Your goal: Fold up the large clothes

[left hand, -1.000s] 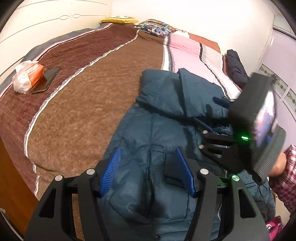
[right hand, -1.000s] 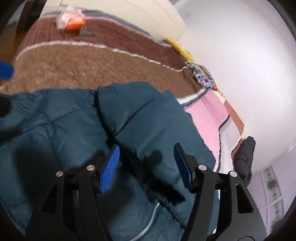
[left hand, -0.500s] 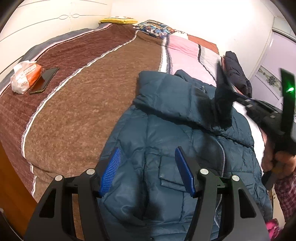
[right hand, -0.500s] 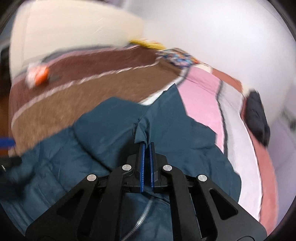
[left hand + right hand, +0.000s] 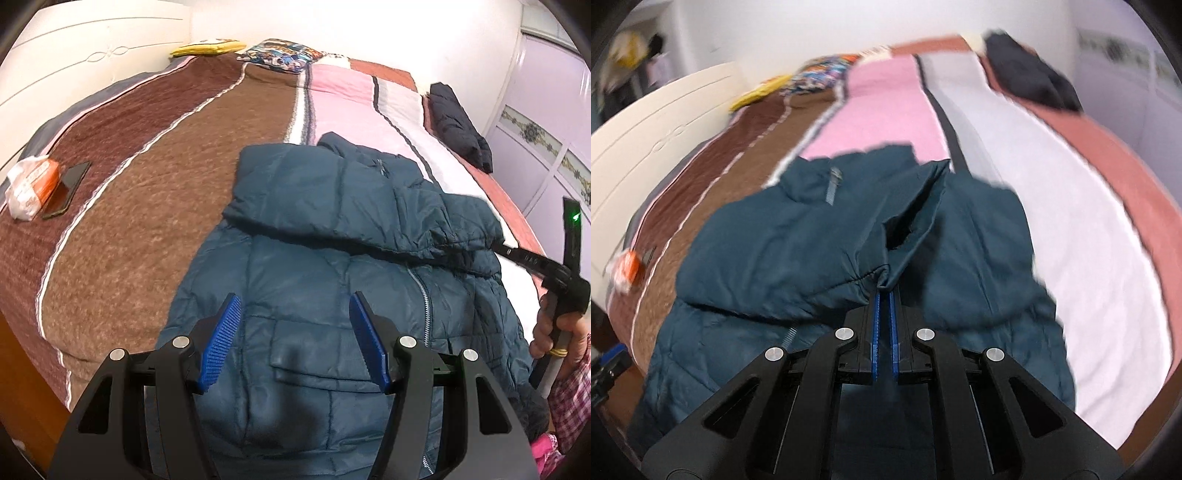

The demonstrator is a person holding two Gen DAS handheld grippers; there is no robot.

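Teal quilted jacket (image 5: 325,280) lies at the bed's (image 5: 129,221) near edge, its sleeve (image 5: 798,254) folded across the chest. Right gripper (image 5: 883,295) is clamped on the sleeve cuff; left gripper (image 5: 293,339) hovers spread above the pocket. Bare blanket stretches beyond the collar.

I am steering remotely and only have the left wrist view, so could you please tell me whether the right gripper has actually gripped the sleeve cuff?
Observer: Yes, the right gripper is shut on the sleeve cuff of the teal jacket.
Operator: Thank you. Is the cuff deep between the fingers?
Observer: No, only its gathered edge sits at the fingertips.
Operator: And what lies beyond it?
Observer: The sleeve opening gapes open just past the grip.
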